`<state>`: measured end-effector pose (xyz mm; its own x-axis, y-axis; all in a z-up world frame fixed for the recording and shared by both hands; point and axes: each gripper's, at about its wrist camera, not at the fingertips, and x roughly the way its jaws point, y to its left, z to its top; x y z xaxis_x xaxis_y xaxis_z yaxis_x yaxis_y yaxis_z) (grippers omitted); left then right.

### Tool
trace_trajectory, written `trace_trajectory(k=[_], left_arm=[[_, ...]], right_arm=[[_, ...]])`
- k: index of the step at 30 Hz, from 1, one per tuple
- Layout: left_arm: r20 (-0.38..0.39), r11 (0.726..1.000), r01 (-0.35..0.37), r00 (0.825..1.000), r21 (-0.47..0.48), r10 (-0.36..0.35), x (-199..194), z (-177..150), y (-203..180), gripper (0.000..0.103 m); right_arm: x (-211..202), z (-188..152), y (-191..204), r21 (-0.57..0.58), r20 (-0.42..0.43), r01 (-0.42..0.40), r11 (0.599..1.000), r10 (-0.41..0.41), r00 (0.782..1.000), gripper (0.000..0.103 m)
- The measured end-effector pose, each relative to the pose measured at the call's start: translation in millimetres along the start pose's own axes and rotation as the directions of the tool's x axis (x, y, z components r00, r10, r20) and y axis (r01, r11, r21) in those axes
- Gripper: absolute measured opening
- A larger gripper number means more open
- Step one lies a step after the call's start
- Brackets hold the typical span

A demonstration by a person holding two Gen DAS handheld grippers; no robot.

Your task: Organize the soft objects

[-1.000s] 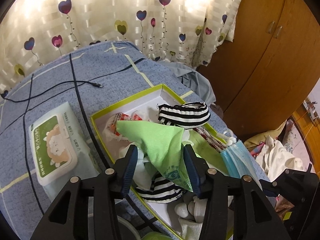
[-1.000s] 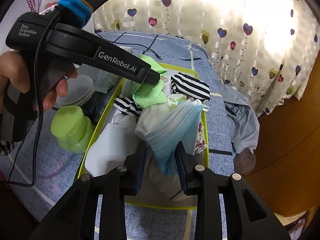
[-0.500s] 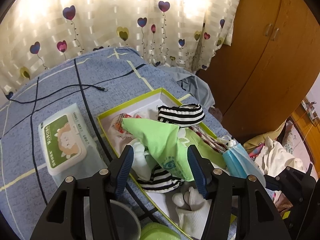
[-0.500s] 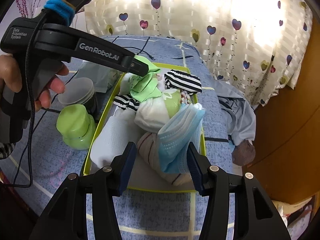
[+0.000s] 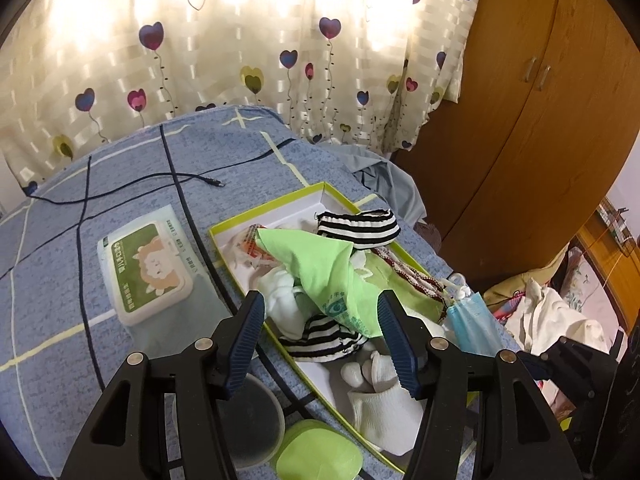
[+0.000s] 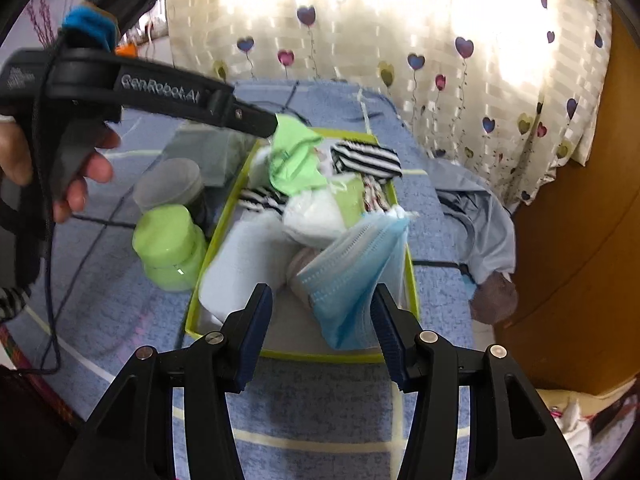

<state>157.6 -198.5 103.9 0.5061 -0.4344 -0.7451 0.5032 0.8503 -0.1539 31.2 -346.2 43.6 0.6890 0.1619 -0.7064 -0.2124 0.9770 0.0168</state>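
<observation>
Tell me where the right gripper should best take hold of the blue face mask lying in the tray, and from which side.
Probably the folded lower end of the blue face mask, which juts toward the right gripper over the tray rim. Come from the near side, angled down: that end sits between the open pads, clear of the white cloths.

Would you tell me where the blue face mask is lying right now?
In the right wrist view, the blue face mask leans at the near right of the green-rimmed box, between the open right gripper jaws, against white cloth.
</observation>
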Motion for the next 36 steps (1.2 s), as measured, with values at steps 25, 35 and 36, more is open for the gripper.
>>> trace_trajectory(k=[25, 35, 36], left_arm=[[0.047, 1.0, -0.001, 0.999, 0.006, 0.001, -27, -12, 1, 0.058], [0.09, 1.0, 0.008, 0.996, -0.005, -0.007, -58, -37, 4, 0.058], [0.097, 1.0, 0.007, 0.995, -0.005, -0.006, -62, -41, 4, 0.058]], right_arm=[[4, -5, 18, 0.058, -0.002, -0.095, 0.994, 0.095, 0.995, 0.052], [-20, -11, 28, 0.091, 0.06, -0.075, 0.993, 0.07, 0.996, 0.052], [-24, -12, 30, 0.093, 0.069, -0.055, 0.994, 0.048, 0.996, 0.052]])
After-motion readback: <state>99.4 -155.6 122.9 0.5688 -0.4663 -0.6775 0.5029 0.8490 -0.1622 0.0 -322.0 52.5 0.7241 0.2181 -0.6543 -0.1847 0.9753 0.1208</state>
